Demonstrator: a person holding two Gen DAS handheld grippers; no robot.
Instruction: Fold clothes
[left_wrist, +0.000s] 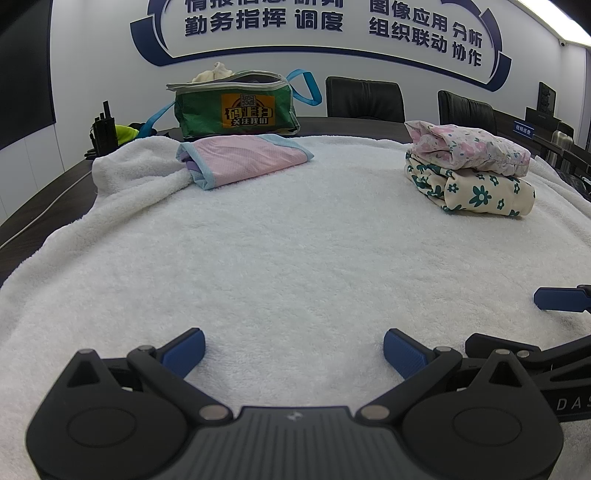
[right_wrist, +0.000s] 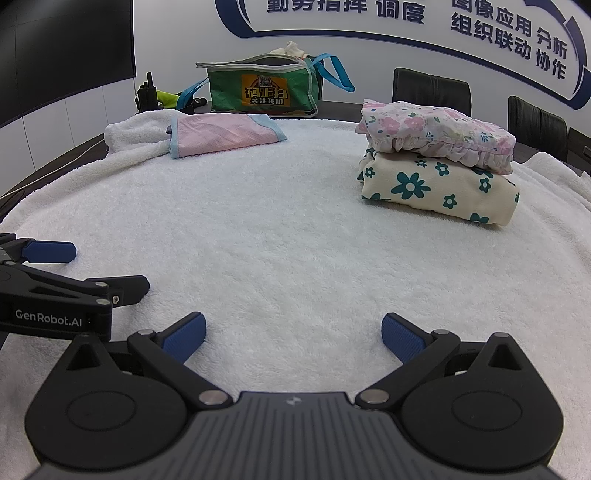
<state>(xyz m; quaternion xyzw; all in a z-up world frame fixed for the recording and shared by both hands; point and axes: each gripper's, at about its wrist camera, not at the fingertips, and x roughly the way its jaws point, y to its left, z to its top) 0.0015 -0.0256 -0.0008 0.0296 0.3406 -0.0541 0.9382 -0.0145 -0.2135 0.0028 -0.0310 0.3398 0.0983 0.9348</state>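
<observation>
We hold the left gripper (left_wrist: 293, 349) and right gripper (right_wrist: 293, 332) spread wide, empty, over the white towel (right_wrist: 295, 240); reaching carelessly, we risk toppling the folded floral stack (right_wrist: 437, 162).

I see my left gripper (left_wrist: 293, 350) as matte black linkages with silver pivot pins, round hubs and ribbed blue fingertip pads (left_wrist: 404, 355). My right gripper (right_wrist: 293, 335) looks identical; white "GenRobot.AI" lettering sits at the right wrist view's left edge.

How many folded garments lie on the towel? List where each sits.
3. A pink garment far left near the green bag; a pink floral one stacked on a teal-flowered one at right. More may be in the bag.
</observation>
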